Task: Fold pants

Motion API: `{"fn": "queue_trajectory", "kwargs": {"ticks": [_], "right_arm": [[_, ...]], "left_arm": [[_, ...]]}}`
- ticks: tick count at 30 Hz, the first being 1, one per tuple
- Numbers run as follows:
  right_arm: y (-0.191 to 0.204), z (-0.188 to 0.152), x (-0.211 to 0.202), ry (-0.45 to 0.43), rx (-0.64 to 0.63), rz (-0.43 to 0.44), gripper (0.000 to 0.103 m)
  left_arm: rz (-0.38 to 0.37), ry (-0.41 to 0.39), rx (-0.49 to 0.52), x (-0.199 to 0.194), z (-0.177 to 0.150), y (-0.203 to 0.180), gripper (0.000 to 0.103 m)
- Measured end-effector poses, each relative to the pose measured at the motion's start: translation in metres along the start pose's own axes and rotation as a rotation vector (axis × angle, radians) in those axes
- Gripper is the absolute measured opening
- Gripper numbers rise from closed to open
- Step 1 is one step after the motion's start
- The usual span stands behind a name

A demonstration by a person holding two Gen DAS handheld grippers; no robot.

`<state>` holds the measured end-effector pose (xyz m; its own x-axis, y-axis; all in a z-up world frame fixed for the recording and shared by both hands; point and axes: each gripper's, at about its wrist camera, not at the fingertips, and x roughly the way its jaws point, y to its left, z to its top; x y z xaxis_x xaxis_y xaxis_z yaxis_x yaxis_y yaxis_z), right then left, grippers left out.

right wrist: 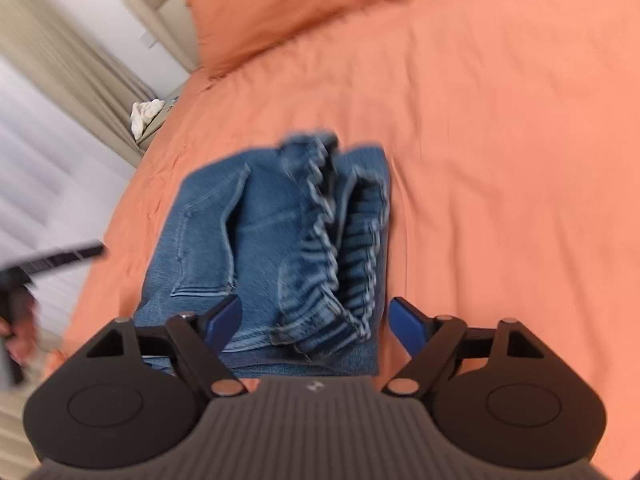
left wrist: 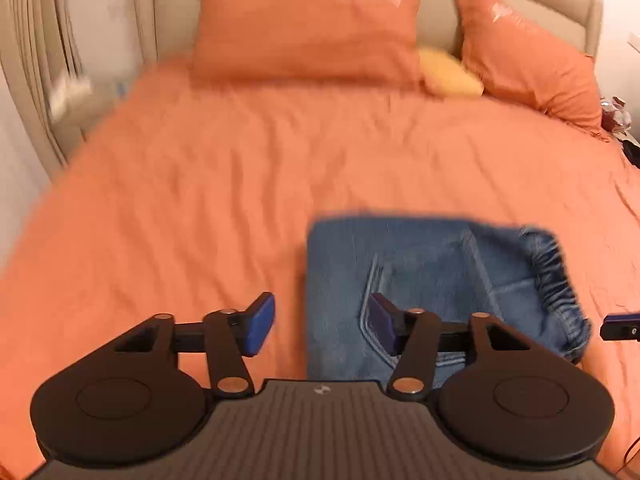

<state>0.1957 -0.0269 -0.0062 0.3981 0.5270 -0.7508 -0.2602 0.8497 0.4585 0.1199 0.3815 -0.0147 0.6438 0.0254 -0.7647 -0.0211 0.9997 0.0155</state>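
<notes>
Orange bedding covers a wide bed (left wrist: 200,184), with a beige curtain (left wrist: 36,60) at the far left, a padded headboard behind, two orange pillows (left wrist: 308,32) and a small yellow cushion (left wrist: 450,74) between them.

On the near side of the bed, toward the right in the left wrist view, lie the pants (left wrist: 420,272), blue denim with an elastic waistband. They form a compact, roughly rectangular bundle, a back pocket facing up and the gathered waistband bunched along the right edge.

Both tools hang above the bundle, and neither touches the cloth. The left hand-held gripper (left wrist: 322,322) has its blue pads spread, nothing between them; it sits over the bundle's left edge. The right hand-held gripper (right wrist: 316,326) is spread wider, also empty, over the waistband end.

Judging by this, the folding looks essentially finished: the legs appear doubled under and the stack lies flat. What may remain is tidying, since the waistband sits loose and ruffled, not squared with the layer beneath. Both views are somewhat blurred, so finer creases cannot be made out.
</notes>
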Motion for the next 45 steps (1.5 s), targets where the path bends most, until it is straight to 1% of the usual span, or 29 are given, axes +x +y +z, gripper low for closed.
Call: {"fn": "queue_trajectory", "kwargs": {"ticks": [3,4,5,9,11,12,14,16,17,19,21,22,25,28,29,33,36,40,45], "right_arm": [[0.027,0.004,-0.037,-0.078,-0.126,-0.038,0.084],[0.036,0.005,-0.049,-0.105,-0.164,-0.041,0.084],[0.045,0.005,-0.061,-0.130,-0.196,-0.046,0.084],[0.075,-0.002,-0.115,-0.231,-0.288,-0.035,0.089],[0.089,-0.010,-0.138,-0.272,-0.335,-0.027,0.090],[0.096,-0.015,-0.148,-0.288,-0.356,-0.027,0.095],[0.109,-0.029,-0.166,-0.327,-0.389,-0.034,0.096],[0.118,-0.046,-0.182,-0.376,-0.412,-0.040,0.096],[0.121,-0.054,-0.189,-0.405,-0.410,-0.055,0.098],[0.124,-0.072,-0.202,-0.468,-0.400,-0.076,0.098],[0.126,-0.087,-0.208,-0.492,-0.397,-0.104,0.098],[0.126,-0.095,-0.211,-0.496,-0.392,-0.116,0.098],[0.123,-0.118,-0.213,-0.491,-0.381,-0.136,0.098],[0.117,-0.134,-0.212,-0.493,-0.357,-0.163,0.098],[0.115,-0.139,-0.211,-0.496,-0.349,-0.174,0.098],[0.108,-0.153,-0.205,-0.496,-0.358,-0.204,0.098],[0.104,-0.157,-0.195,-0.473,-0.369,-0.225,0.098],[0.098,-0.161,-0.182,-0.427,-0.351,-0.215,0.098],[0.096,-0.162,-0.181,-0.424,-0.346,-0.217,0.098]], "left_arm": [[0.064,-0.050,0.047,-0.054,0.017,-0.012,0.071],[0.077,-0.071,0.062,-0.072,0.019,-0.017,0.073],[0.091,-0.094,0.075,-0.090,0.020,-0.022,0.077],[0.189,-0.150,0.147,-0.155,0.018,-0.048,0.079],[0.246,-0.152,0.191,-0.184,0.015,-0.059,0.082],[0.261,-0.147,0.209,-0.196,0.012,-0.064,0.085],[0.290,-0.134,0.228,-0.218,0.005,-0.075,0.089],[0.308,-0.168,0.218,-0.236,-0.009,-0.085,0.095],[0.315,-0.190,0.205,-0.241,-0.018,-0.090,0.101],[0.340,-0.241,0.183,-0.244,-0.038,-0.104,0.103],[0.360,-0.286,0.154,-0.237,-0.060,-0.120,0.103],[0.364,-0.288,0.142,-0.229,-0.068,-0.124,0.103],[0.332,-0.266,0.113,-0.206,-0.091,-0.144,0.103],[0.259,-0.242,0.043,-0.189,-0.109,-0.155,0.103],[0.248,-0.235,0.021,-0.185,-0.114,-0.157,0.103],[0.250,-0.211,-0.003,-0.172,-0.128,-0.164,0.103],[0.254,-0.184,-0.015,-0.161,-0.136,-0.166,0.103],[0.250,-0.165,-0.025,-0.154,-0.146,-0.172,0.103],[0.250,-0.155,-0.026,-0.152,-0.147,-0.173,0.103]]}}
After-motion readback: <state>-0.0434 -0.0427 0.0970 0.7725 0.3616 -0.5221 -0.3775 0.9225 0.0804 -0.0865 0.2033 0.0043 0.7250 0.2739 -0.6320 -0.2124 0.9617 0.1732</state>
